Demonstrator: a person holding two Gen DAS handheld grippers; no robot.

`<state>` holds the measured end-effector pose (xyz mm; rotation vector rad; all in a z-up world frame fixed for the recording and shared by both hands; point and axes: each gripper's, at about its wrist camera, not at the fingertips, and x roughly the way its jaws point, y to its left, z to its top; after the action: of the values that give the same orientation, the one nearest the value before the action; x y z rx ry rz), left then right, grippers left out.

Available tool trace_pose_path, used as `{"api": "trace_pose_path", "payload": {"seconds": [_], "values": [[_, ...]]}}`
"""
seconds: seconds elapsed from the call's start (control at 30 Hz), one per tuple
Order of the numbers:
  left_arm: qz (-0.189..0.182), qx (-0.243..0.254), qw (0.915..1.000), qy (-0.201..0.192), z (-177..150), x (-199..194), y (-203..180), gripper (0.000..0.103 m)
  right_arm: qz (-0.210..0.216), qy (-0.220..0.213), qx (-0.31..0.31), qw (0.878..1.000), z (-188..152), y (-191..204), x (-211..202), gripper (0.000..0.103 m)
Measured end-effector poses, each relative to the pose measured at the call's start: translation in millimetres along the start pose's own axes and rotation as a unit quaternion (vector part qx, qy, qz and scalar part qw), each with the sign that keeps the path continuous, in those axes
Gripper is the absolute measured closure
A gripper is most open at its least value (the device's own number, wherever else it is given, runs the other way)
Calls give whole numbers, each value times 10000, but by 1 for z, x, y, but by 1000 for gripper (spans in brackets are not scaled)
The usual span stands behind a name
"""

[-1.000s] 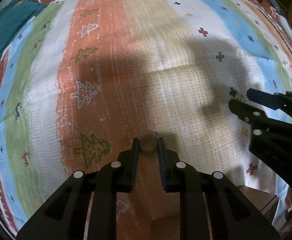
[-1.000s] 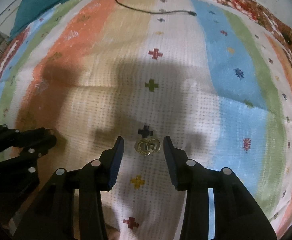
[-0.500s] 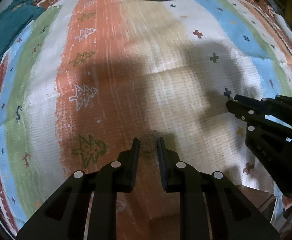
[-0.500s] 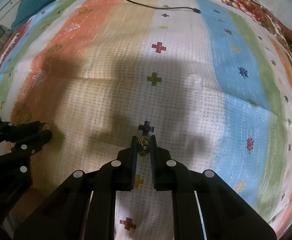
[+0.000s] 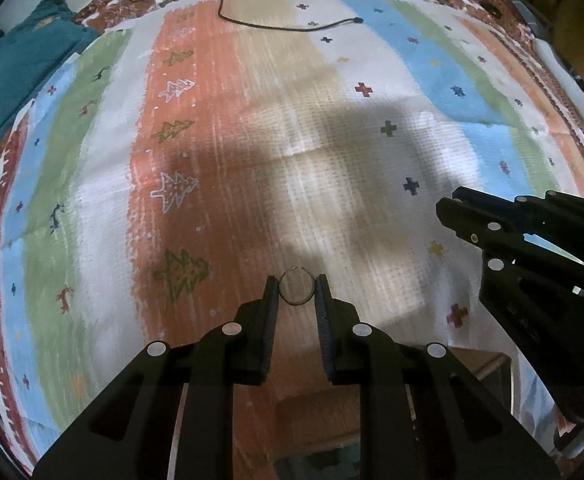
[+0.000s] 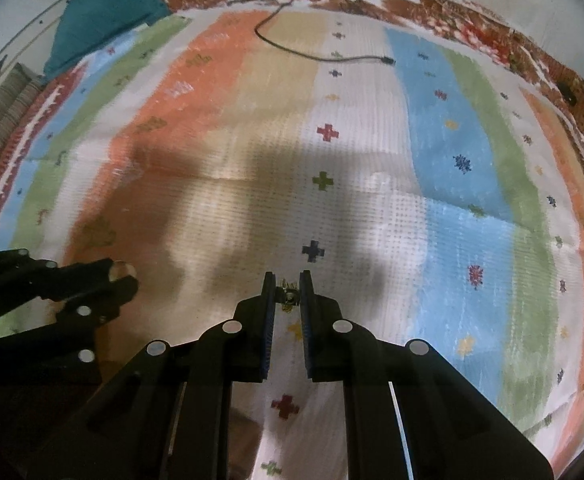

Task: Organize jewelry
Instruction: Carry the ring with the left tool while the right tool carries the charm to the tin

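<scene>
In the left wrist view my left gripper [image 5: 296, 289] is shut on a thin metal ring [image 5: 296, 290], held upright between its fingertips above the striped cloth [image 5: 251, 140]. In the right wrist view my right gripper [image 6: 287, 291] is shut on a small gold jewelry piece [image 6: 287, 295], which looks like linked rings, pinched at the tips and lifted off the cloth [image 6: 372, 160]. The right gripper [image 5: 450, 209] shows at the right of the left wrist view; the left gripper [image 6: 125, 276] shows at the left of the right wrist view, with the ring's edge glinting at its tip.
A black cable [image 5: 283, 26] lies across the far part of the cloth. A teal fabric bundle [image 5: 15, 68] sits at the far left corner. A brown box edge [image 5: 476, 364] shows below the cloth's near side. The cloth spreads wide with printed trees and crosses.
My right gripper closed on the gold piece, which lay on the cloth between open fingers. Both grippers have since lifted away from the cloth with their pieces.
</scene>
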<state>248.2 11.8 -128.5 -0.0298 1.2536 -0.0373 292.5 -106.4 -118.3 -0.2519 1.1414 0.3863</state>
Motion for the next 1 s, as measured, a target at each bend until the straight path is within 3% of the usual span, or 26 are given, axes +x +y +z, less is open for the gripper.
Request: {"api": "trace_pose_path", "payload": {"seconds": [0.37,1.0], "values": [[-152,-29,9989,-447,-14,-45,-2,85,49,-320,-10,9995,-16,11,-35,90],[-295,-140,9959,-838,-58,-87,-8,85,297,-725,-273,9966,-57,29,-85,90]]}}
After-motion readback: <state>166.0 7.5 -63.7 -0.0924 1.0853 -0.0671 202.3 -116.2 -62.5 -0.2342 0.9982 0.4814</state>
